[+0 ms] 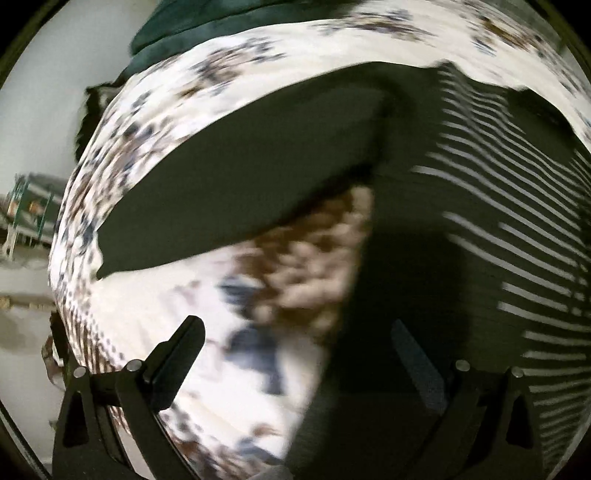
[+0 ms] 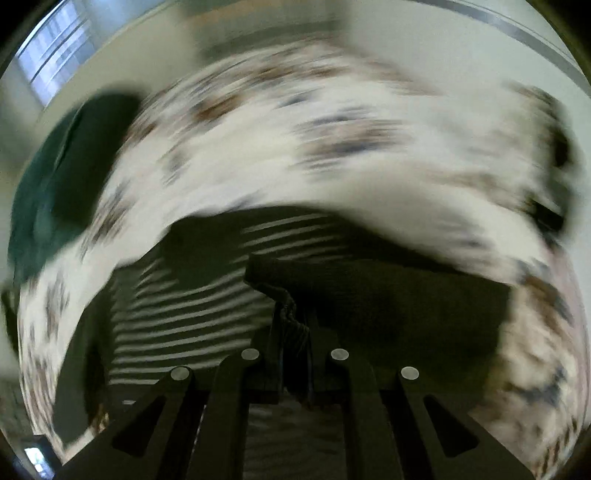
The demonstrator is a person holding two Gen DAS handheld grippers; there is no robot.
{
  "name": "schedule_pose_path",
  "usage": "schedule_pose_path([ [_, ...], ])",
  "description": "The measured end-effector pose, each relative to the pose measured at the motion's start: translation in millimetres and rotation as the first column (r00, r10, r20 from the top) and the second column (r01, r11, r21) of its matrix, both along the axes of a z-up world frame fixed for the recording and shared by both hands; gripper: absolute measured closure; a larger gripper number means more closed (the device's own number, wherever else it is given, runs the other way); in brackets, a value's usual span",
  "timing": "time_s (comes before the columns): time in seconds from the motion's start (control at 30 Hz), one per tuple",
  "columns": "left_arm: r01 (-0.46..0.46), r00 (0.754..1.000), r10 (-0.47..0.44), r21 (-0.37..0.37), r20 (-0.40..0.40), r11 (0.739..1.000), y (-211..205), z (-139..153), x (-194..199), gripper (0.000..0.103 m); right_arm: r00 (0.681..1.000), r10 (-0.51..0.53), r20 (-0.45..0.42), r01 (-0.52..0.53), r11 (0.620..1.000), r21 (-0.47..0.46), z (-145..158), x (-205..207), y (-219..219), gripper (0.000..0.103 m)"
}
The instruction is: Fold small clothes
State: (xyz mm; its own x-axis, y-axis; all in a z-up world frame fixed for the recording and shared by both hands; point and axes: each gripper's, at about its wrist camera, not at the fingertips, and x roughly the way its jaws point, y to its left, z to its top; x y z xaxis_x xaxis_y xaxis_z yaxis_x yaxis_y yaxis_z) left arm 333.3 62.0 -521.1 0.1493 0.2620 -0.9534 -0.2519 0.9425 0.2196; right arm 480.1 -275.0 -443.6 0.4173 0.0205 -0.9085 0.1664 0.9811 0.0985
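A dark green garment with white stripes [image 1: 498, 229] lies on a white floral bedspread [image 1: 221, 74]. A plain dark sleeve or flap [image 1: 236, 192] stretches to the left across the spread. My left gripper [image 1: 295, 332] is open and empty just above the cloth, its left finger over the spread and its right finger over the dark garment. My right gripper [image 2: 293, 325] is shut on a bunched fold of the dark striped garment [image 2: 192, 306]. The right wrist view is blurred by motion.
A dark teal cloth lies at the far edge of the bedspread [image 1: 192, 22] and shows at the left in the right wrist view [image 2: 55, 184]. The bed's left edge drops to a pale floor [image 1: 22, 332]. A window [image 2: 51, 55] is at the upper left.
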Motion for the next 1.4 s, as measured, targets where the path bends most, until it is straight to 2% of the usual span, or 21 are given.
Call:
schedule_pose_path([
  [0.07,-0.038,0.999,0.038,0.0,-0.001,0.999,25,-2,0,0.0,0.991,0.129,-0.044,-0.131,0.991,-0.037,-31,24,76,0.095],
  [0.17,-0.087,0.996,0.087,-0.003,0.006,0.996,54,-1,-6,0.0,0.946,0.304,-0.114,-0.314,0.945,-0.088,-67,32,189,0.095],
  [0.33,-0.115,0.993,0.115,-0.009,0.011,0.993,77,-4,-9,0.0,0.897,0.411,-0.162,-0.433,0.892,-0.131,-91,17,268,0.095],
  [0.4,-0.128,0.992,0.128,-0.017,0.015,0.992,89,-3,-9,0.0,0.882,0.417,-0.222,-0.45,0.883,-0.13,-102,13,269,0.093],
  [0.47,-0.142,0.989,0.143,-0.033,0.026,0.989,99,2,-12,0.0,0.887,0.395,-0.24,-0.413,0.91,-0.027,-99,8,253,0.087],
  [0.53,-0.173,0.984,0.176,-0.075,0.036,0.982,115,8,-20,0.0,0.905,0.35,-0.24,-0.338,0.937,0.091,-88,-1,226,0.052],
  [0.57,-0.194,0.979,0.198,-0.101,0.038,0.976,123,11,-25,0.0,0.927,0.306,-0.218,-0.275,0.948,0.162,-76,-13,200,0.029],
  [0.7,-0.294,0.949,0.312,-0.224,0.052,0.929,164,18,-49,0.0,0.965,0.15,-0.215,-0.111,0.977,0.183,-49,-60,126,0.025],
  [0.8,-0.401,0.894,0.444,-0.329,0.064,0.855,204,15,-70,0.0,0.967,0.04,-0.253,-0.003,0.99,0.143,-43,-99,78,0.025],
  [0.9,-0.522,0.795,0.604,-0.438,0.062,0.732,249,2,-86,0.008,0.957,-0.027,-0.288,0.063,0.991,0.115,-47,-120,45,0.025],
  [1.0,-0.592,0.671,0.741,-0.571,0.041,0.568,290,-21,-94,0.013,0.946,-0.073,-0.314,0.101,0.992,0.074,-58,-130,32,0.025],
  [1.07,-0.619,0.6,0.8,-0.632,0.001,0.465,309,-41,-90,0.026,0.94,-0.1,-0.327,0.126,0.99,0.062,-69,-126,27,0.025],
  [1.1,-0.622,0.573,0.82,-0.656,-0.008,0.428,316,-50,-85,0.029,0.94,-0.106,-0.326,0.132,0.989,0.059,-70,-126,27,0.025],
  [1.13,-0.626,0.553,0.833,-0.663,-0.005,0.411,321,-55,-79,0.034,0.939,-0.112,-0.324,0.137,0.989,0.056,-72,-127,28,0.025],
  [1.17,-0.628,0.545,0.839,-0.66,0.006,0.413,324,-55,-74,0.054,0.938,-0.117,-0.327,0.141,0.989,0.049,-76,-128,27,0.025],
  [1.2,-0.625,0.544,0.839,-0.655,0.025,0.425,327,-54,-68,0.08,0.937,-0.119,-0.328,0.141,0.989,0.045,-78,-127,29,0.025],
  [1.23,-0.608,0.56,0.827,-0.65,0.054,0.455,328,-51,-58,0.093,0.937,-0.12,-0.328,0.141,0.989,0.042,-80,-127,29,0.025],
  [1.27,-0.598,0.571,0.817,-0.642,0.079,0.48,330,-47,-53,0.095,0.936,-0.12,-0.331,0.14,0.989,0.037,-82,-127,29,0.025],
  [1.33,-0.571,0.616,0.773,-0.592,0.149,0.569,326,-30,-38,0.096,0.932,-0.126,-0.339,0.135,0.991,0.005,-84,-125,29,0.025],
  [1.37,-0.543,0.652,0.733,-0.555,0.194,0.63,319,-18,-30,0.096,0.931,-0.13,-0.341,0.13,0.991,-0.023,-84,-124,30,0.025],
  [1.4,-0.519,0.679,0.7,-0.527,0.223,0.672,313,-8,-23,0.096,0.93,-0.134,-0.341,0.124,0.991,-0.052,-84,-122,29,0.025],
])
